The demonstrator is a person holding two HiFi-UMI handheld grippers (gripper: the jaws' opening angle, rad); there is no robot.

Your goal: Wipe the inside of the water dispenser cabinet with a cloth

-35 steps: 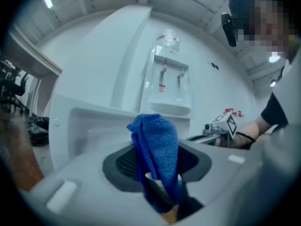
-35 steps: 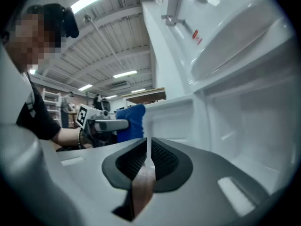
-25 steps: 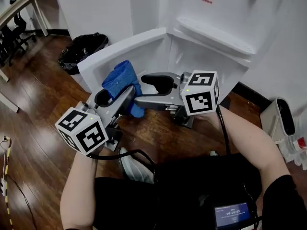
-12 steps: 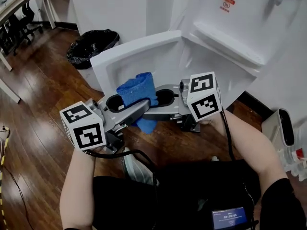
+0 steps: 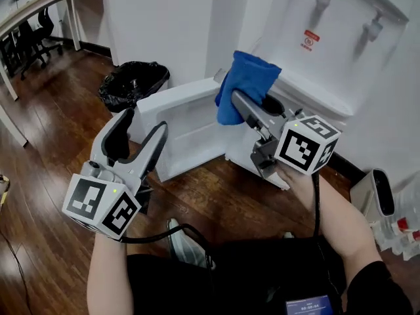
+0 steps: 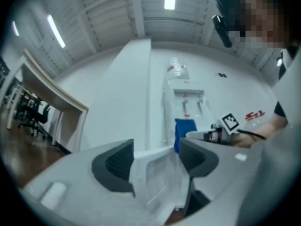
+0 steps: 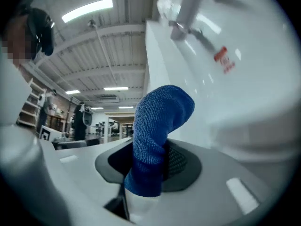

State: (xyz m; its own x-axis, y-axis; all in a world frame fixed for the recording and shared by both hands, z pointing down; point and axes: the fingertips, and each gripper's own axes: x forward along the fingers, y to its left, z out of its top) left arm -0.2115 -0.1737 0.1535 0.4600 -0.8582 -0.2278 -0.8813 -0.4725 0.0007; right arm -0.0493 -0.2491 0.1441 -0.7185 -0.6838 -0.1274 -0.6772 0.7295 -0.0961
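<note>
bin (image 5: 133, 84) lined with black bag: just beyond the left gripper (image 5: 144, 120) | desk (image 5: 46, 2), office chair (image 5: 29, 39): far to its left | wooden floor (image 5: 46, 156): beneath it

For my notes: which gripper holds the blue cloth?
The right gripper: its jaws, just closing, pinch the blue cloth; the left gripper, jaws just opening, is empty.

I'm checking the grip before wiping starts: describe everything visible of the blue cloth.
The blue terry-looking cloth is bunched and folded, soft and nubbly. The right gripper, whose jaws have just been closing, pinches its lower part between them; the rest bulges past the jaw tips and flops over. It is held up before the white water dispenser.
</note>
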